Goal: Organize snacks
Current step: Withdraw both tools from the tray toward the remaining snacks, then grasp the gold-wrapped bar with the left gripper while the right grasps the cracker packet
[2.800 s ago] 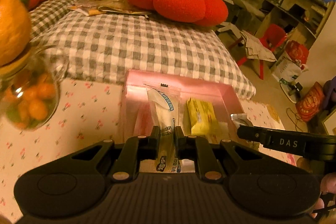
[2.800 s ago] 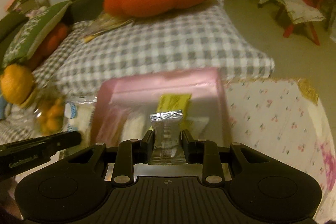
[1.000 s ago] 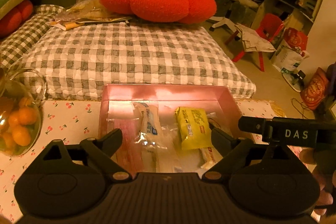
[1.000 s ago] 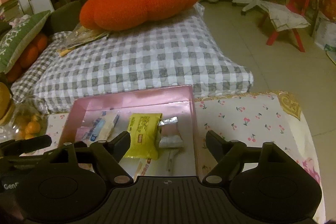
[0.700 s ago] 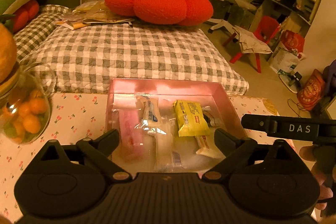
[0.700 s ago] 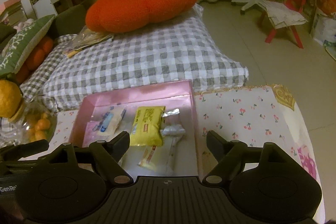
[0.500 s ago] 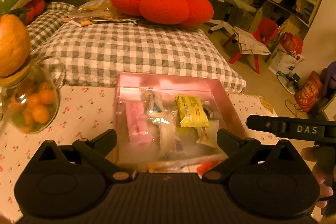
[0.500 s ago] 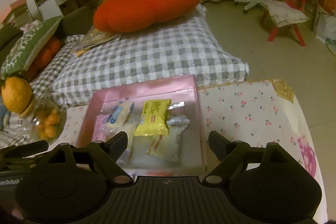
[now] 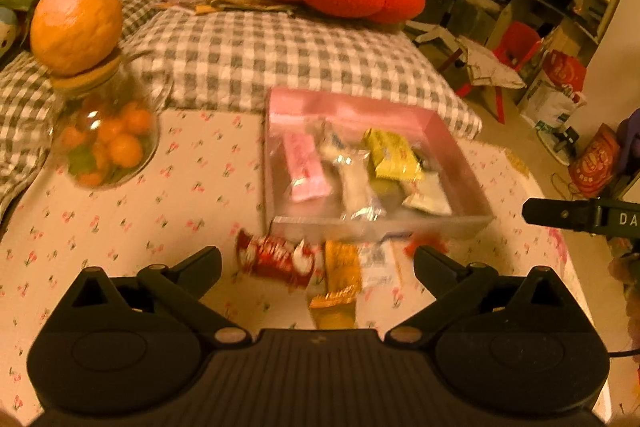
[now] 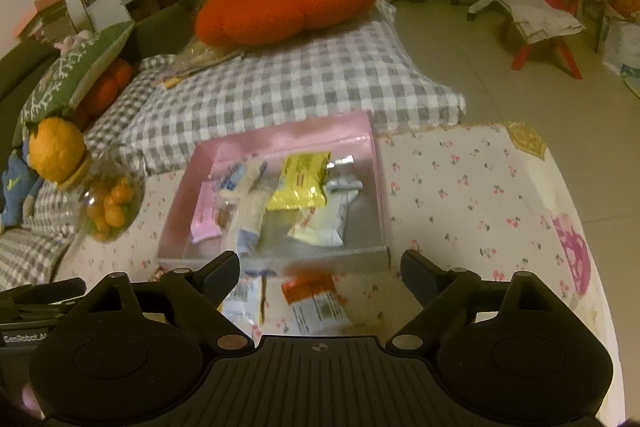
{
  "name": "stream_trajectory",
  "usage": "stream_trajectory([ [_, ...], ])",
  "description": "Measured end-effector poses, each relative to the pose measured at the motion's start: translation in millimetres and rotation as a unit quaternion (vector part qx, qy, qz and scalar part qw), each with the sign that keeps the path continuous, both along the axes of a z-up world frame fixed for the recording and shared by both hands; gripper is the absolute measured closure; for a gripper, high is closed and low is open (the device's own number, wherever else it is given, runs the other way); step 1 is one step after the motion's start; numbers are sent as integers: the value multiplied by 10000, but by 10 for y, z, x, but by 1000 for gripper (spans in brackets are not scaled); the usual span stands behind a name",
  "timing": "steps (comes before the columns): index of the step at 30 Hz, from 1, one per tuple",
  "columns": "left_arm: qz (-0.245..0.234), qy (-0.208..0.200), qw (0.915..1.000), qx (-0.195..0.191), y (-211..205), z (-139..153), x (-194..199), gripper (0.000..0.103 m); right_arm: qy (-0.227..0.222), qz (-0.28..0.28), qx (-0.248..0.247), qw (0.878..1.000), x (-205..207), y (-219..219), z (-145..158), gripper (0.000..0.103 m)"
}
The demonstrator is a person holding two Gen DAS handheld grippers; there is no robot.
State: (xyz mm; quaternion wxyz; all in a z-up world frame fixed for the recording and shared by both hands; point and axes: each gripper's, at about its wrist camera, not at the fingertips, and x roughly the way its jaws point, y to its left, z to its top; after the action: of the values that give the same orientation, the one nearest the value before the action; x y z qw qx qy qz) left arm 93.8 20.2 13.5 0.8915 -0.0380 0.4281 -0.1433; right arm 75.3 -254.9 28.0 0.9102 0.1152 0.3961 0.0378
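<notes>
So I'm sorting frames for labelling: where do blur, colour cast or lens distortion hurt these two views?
Left wrist view: strong orange cast; motion blur smears the loose snacks in front of the pink box, their print unreadable. Right wrist view: paler yellowish cast; the orange-and-white packet is smeared, the yellow packet clearer. Both: fisheye curves the floral tablecloth edge, dark corners.

Cherry-print tablecloth (image 9: 192, 187) carrying pink box (image 9: 460, 223), glass jar (image 9: 106, 147), loose snack packets (image 9: 340, 267) lying before box.

"da" on right gripper (image 9: 580, 215)
</notes>
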Motion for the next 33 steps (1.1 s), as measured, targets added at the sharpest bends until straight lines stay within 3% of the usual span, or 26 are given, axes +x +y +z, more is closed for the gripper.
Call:
stream_trajectory([
  [19, 109, 624, 9979, 93, -54, -389, -409, 0, 452, 353, -447, 9974, -439, 148, -474, 10],
  [27, 100, 842, 9960, 272, -92, -549, -454, 0, 743, 201, -621, 9951, -469, 19, -709, 10],
  [33, 48, 953, 9944, 464, -181, -682, -497, 1, 967, 398, -982, 9897, -489, 46, -909, 10],
])
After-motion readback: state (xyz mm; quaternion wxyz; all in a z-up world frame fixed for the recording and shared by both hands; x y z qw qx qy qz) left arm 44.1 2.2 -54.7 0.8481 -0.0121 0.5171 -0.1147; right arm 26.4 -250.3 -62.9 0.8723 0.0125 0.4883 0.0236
